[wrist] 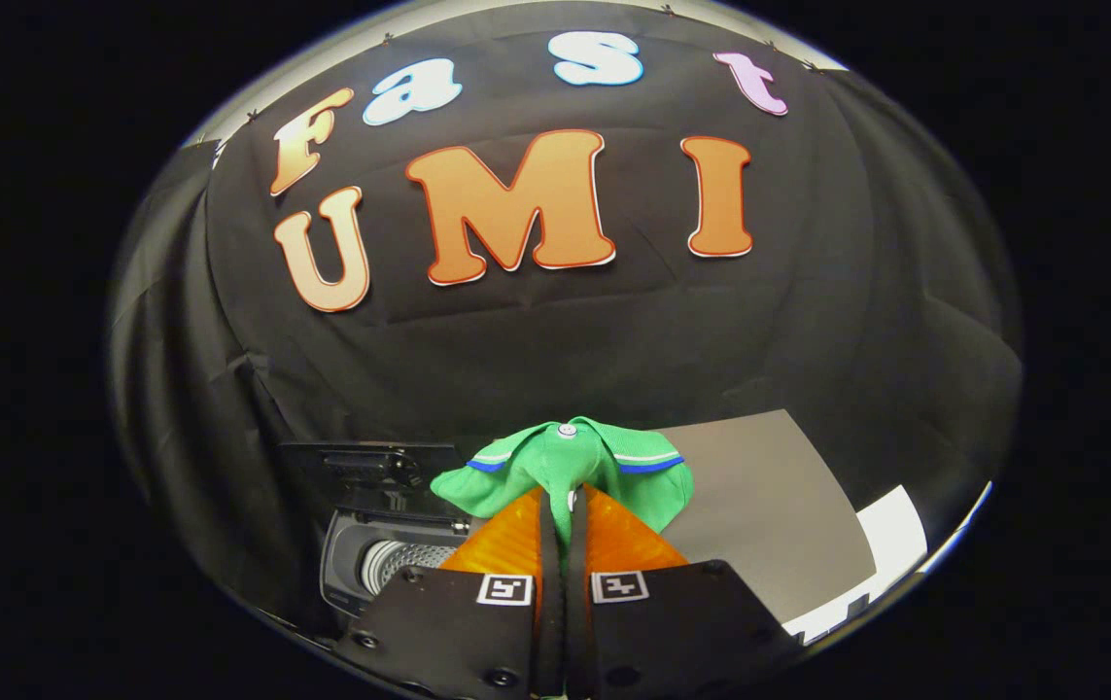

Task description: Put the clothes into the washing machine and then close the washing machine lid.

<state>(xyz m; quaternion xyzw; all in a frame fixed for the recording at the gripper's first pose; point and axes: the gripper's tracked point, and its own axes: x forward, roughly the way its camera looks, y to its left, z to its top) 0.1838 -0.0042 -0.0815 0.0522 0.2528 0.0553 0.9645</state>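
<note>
Low on the left, below and beside the fingers, a toy washing machine (pixel 375 544) is sitting with its dark lid (pixel 370 467) standing raised behind the opening and its pale ribbed drum (pixel 399 562) showing inside. Just to the right of it, the gripper (pixel 563 506) is holding its fingers (pixel 506 540) pressed almost together, with only a thin gap between them, and they are pinching a fold of a green polo shirt (pixel 565 467). The shirt, with blue stripes along its collar and a small button at the top, is bunching up over and beyond the fingertips, hiding whatever is lying straight ahead. Farther right, a grey worktop (pixel 769 506) is stretching away, and a white sheet (pixel 890 535) is lying at its far right edge. Black cloth is forming the booth's wall behind everything.
</note>
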